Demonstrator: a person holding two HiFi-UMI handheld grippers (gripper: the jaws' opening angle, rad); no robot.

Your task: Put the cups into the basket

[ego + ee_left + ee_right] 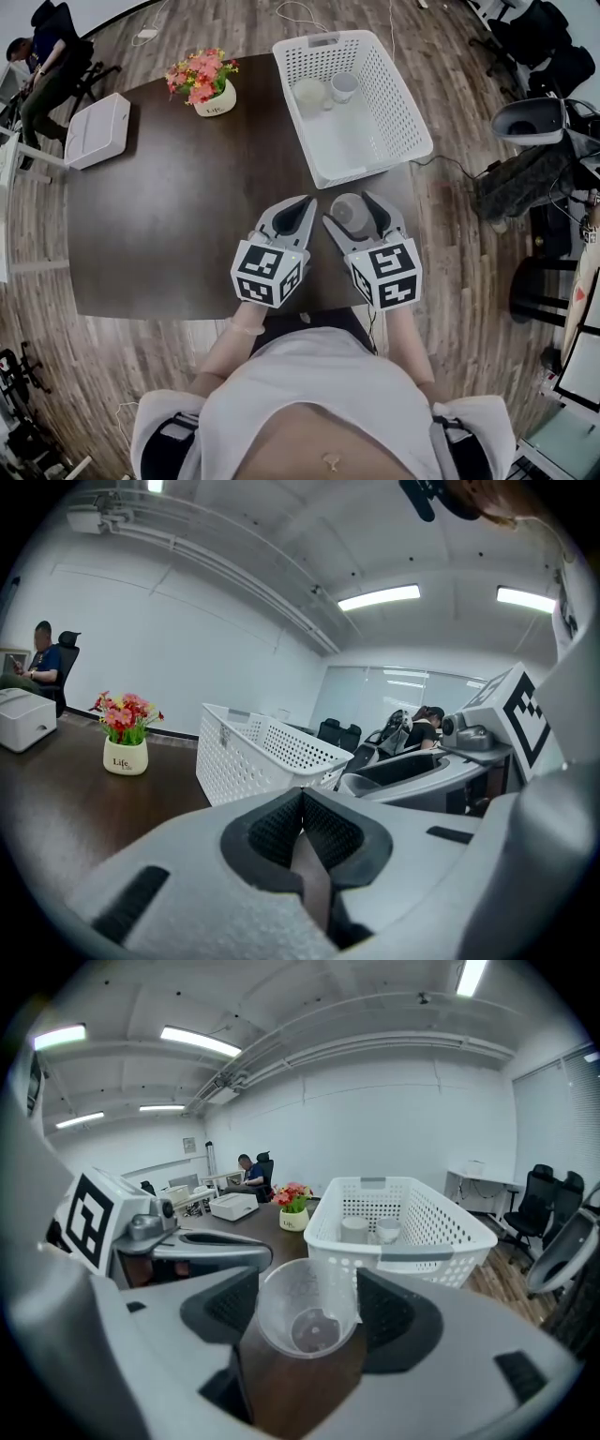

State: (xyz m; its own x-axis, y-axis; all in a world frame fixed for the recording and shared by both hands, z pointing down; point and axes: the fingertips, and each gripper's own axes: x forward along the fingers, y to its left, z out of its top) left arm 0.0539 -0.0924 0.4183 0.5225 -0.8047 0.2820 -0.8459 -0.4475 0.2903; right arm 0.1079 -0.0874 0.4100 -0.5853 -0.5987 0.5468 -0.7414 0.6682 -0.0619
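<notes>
A clear plastic cup (pixel 307 1309) sits tilted between the pads of my right gripper (pixel 309 1321), its mouth facing the camera. In the head view the same cup (pixel 349 216) hangs over the dark table (pixel 169 225), just short of the white basket (pixel 412 122), and my right gripper (pixel 354 210) is shut on it. Two pale cups (pixel 308 95) (pixel 344 86) stand at the basket's far end, and they also show through the basket (pixel 441 1241) in the right gripper view. Close beside the right one, my left gripper (pixel 298 208) is shut with nothing in it, its pads meeting (pixel 302 829).
A white pot of flowers (pixel 211 94) and a white box (pixel 96 129) stand on the table's far left. The table's near edge lies just under my grippers. A person sits at the far left (pixel 42 66). Chairs and equipment (pixel 534 159) crowd the floor to the right.
</notes>
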